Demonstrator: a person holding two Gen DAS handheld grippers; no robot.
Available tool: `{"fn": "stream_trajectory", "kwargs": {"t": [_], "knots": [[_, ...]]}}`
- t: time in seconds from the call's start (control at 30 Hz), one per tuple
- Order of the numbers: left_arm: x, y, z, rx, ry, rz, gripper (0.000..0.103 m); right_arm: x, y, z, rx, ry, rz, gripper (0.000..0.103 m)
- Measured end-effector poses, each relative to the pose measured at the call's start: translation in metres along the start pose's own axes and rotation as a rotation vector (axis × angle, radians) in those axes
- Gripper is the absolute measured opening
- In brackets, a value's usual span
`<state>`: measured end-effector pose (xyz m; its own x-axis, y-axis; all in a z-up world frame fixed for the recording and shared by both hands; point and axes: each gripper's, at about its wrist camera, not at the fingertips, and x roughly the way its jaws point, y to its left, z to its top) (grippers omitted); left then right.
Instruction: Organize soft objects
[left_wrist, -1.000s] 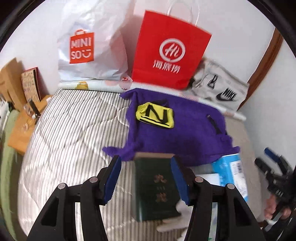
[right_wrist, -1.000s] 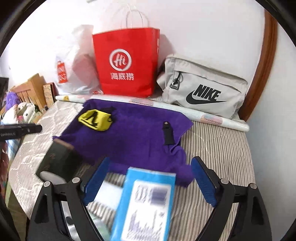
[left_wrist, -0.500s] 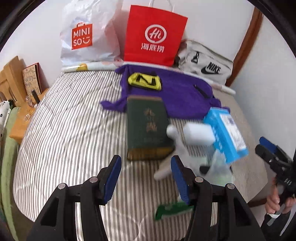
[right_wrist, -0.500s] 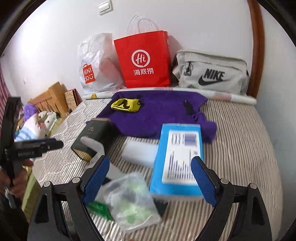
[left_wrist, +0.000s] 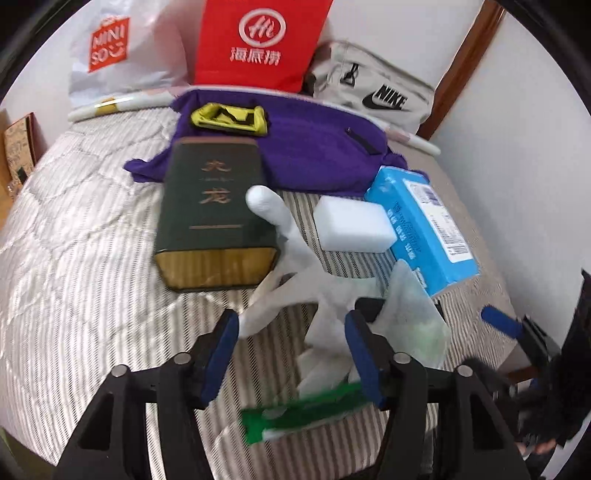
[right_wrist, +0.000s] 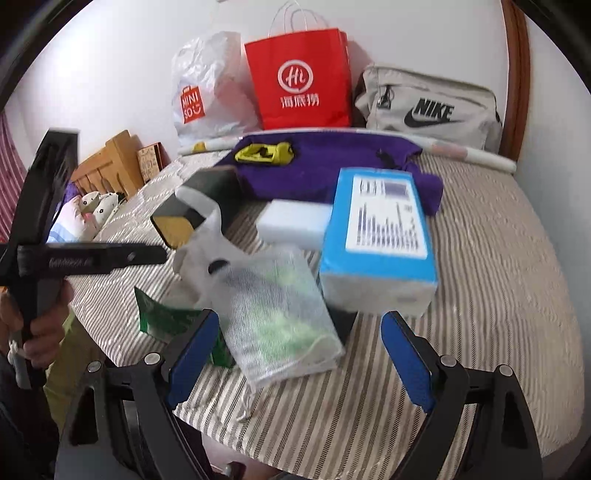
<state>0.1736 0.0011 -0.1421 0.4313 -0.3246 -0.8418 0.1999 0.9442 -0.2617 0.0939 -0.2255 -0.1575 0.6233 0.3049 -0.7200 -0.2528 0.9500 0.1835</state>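
Both grippers hang over the near edge of the striped bed (right_wrist: 498, 258), jaws spread and holding nothing: the left gripper (left_wrist: 290, 352) above a white glove (left_wrist: 295, 291) and a green packet (left_wrist: 299, 413), the right gripper (right_wrist: 295, 354) above a clear mesh pouch (right_wrist: 280, 314) of pale green stuff. Just beyond lie a white sponge block (left_wrist: 352, 229), touching a blue box (right_wrist: 380, 229) with a blurred printed label, and a dark green box (left_wrist: 214, 210) with gold Chinese characters. The mattress to the far left and right is bare stripes. Farther back a purple cloth (left_wrist: 314, 147) carries a yellow pouch (left_wrist: 229, 118). Against the wall stand a MINISO bag (right_wrist: 207, 99), a red "Hi" paper bag (right_wrist: 299, 81) and a grey NIKE bag (right_wrist: 432, 107).
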Motion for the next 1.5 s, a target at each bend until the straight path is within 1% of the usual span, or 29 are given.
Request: {"fn": "stream_trajectory", "kwargs": {"t": [0.13,0.23,0.3,0.43,0.5,0.53,0.57,0.6,0.67,0.7,0.73,0.77,0.8,0.83,0.87,0.9,1.0,1.1,1.23,1.37,1.43,1.5], "knots": [[0.024,-0.004,0.007,-0.006,0.045,0.0,0.058,0.007,-0.002,-0.008,0.001,0.001,0.023,0.089],[0.033,-0.005,0.012,-0.008,0.045,0.024,0.059,0.013,-0.003,-0.009,0.008,0.003,0.041,0.089],[0.036,-0.004,0.015,-0.015,0.048,0.023,0.059,0.02,-0.005,-0.008,0.017,0.008,0.047,0.089],[0.037,0.001,0.017,-0.063,0.039,-0.028,0.058,0.037,-0.005,-0.006,0.022,0.029,0.064,0.089],[0.038,0.0,0.017,-0.058,0.026,-0.024,0.047,0.043,-0.003,-0.005,0.007,0.025,0.063,0.086],[0.039,0.0,0.016,-0.053,0.028,-0.019,0.046,0.046,0.0,-0.005,-0.007,0.02,0.061,0.079],[0.039,0.0,0.016,-0.051,0.028,-0.016,0.046,0.047,0.001,-0.005,-0.019,0.019,0.055,0.071],[0.039,0.0,0.016,-0.051,0.023,-0.018,0.045,0.048,0.002,-0.005,-0.028,0.017,0.049,0.067],[0.039,0.002,0.015,-0.055,0.015,-0.02,0.039,0.048,0.002,-0.006,-0.043,0.011,0.04,0.056],[0.038,0.003,0.014,-0.058,0.011,-0.018,0.038,0.046,0.002,-0.006,-0.047,0.004,0.039,0.053],[0.038,0.003,0.014,-0.059,0.01,-0.016,0.035,0.044,0.001,-0.006,-0.048,-0.006,0.041,0.042],[0.038,0.004,0.014,-0.061,0.009,-0.013,0.031,0.041,0.0,-0.006,-0.05,-0.011,0.047,0.029],[0.038,0.006,0.014,-0.066,0.007,-0.012,0.029,0.039,0.0,-0.005,-0.051,-0.014,0.053,0.022],[0.037,0.008,0.014,-0.075,0.007,-0.019,0.024,0.037,-0.001,-0.005,-0.049,-0.012,0.06,0.016],[0.037,0.01,0.013,-0.086,0.01,-0.038,0.018,0.035,-0.002,-0.005,-0.049,-0.013,0.066,0.016],[0.038,0.013,0.013,-0.107,0.017,-0.075,0.016,0.032,-0.001,-0.005,-0.052,-0.02,0.059,0.016],[0.034,0.016,0.01,-0.126,0.007,-0.096,0.014,0.025,0.0,-0.006,-0.071,-0.045,0.045,0.014],[0.028,0.016,0.007,-0.128,-0.009,-0.118,0.014,0.018,-0.001,-0.004,-0.067,-0.067,0.056,0.013],[0.017,0.015,0.006,-0.138,-0.036,-0.18,0.012,0.005,-0.003,-0.003,-0.054,-0.113,0.078,0.011],[-0.003,0.015,0.01,-0.123,-0.101,-0.19,0.011,-0.005,-0.008,-0.008,-0.061,-0.127,0.044,0.01],[-0.01,0.02,0.014,-0.139,-0.134,-0.208,0.011,-0.009,-0.012,-0.01,-0.054,-0.13,0.032,0.01],[-0.015,0.026,0.019,-0.162,-0.152,-0.202,0.011,-0.014,-0.017,-0.015,-0.048,-0.131,0.026,0.01]]}}
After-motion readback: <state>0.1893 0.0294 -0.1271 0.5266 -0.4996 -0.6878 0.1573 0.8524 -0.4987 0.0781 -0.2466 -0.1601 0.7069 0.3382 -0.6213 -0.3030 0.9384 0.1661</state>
